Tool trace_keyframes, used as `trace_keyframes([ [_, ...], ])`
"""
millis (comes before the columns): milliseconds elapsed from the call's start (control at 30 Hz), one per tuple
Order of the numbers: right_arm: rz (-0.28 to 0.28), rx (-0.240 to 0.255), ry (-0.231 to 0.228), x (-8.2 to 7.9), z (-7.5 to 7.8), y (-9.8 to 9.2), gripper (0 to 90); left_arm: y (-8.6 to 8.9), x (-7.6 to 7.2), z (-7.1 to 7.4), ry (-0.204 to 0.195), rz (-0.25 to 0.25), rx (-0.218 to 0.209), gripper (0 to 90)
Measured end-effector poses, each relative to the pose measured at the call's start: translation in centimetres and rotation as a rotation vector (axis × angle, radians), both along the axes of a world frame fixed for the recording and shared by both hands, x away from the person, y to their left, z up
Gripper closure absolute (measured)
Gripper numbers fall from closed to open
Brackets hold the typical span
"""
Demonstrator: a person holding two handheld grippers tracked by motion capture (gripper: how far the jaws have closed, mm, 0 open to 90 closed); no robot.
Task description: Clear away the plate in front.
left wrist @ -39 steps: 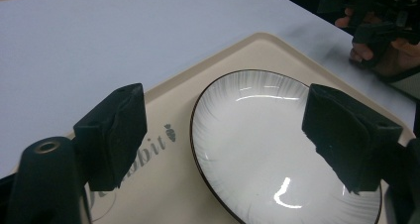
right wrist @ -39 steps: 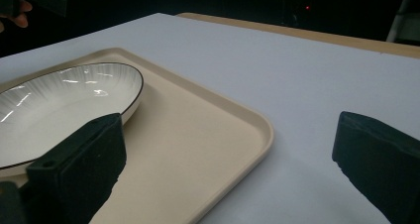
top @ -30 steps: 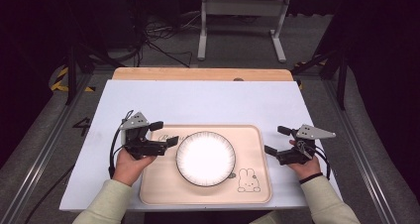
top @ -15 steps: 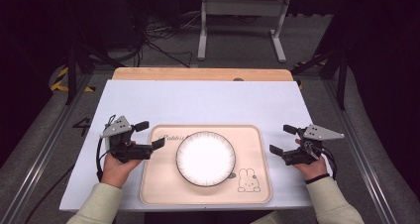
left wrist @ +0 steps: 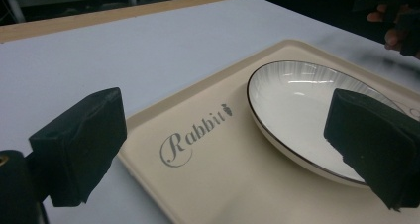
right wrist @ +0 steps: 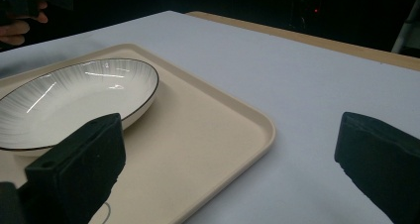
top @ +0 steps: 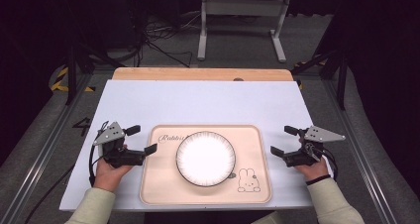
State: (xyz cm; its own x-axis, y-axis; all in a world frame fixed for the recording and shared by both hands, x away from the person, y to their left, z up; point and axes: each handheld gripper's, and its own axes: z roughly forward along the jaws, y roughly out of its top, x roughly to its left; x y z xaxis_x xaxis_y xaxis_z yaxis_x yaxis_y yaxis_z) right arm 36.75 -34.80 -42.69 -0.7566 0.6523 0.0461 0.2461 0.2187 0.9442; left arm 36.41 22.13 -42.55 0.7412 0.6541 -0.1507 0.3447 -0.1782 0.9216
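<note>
A white plate with a dark rim (top: pixel 205 158) (left wrist: pixel 307 110) (right wrist: pixel 69 100) rests on a beige tray (top: pixel 158 184) (left wrist: pixel 208 174) (right wrist: pixel 208 135) printed "Rabbit" and a rabbit drawing. My left gripper (top: pixel 140 140) (left wrist: pixel 223 149) is held just off the tray's left edge, open, nothing between its black pads. My right gripper (top: pixel 284 140) (right wrist: pixel 237 169) hovers off the tray's right edge, also open and empty. Both point inward toward the plate.
The tray lies on a pale blue-white table top (top: pixel 208 102) with a wooden strip (top: pixel 203 74) along its far edge. Beyond the table stand a metal frame (top: pixel 242 21) and cables on a dark floor.
My left gripper has drawn back leftward, off the tray to the table beside it. My right gripper has shifted slightly right and away from the tray. Both stay open.
</note>
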Motion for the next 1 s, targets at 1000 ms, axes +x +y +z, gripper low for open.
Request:
trace_keyframes([
  [1000, 0.028, -0.021, 0.002, 0.0, -1.2, 0.2, 0.0, 1.8, -0.9, -3.8, 0.040, 0.020, 0.079, 2.9],
])
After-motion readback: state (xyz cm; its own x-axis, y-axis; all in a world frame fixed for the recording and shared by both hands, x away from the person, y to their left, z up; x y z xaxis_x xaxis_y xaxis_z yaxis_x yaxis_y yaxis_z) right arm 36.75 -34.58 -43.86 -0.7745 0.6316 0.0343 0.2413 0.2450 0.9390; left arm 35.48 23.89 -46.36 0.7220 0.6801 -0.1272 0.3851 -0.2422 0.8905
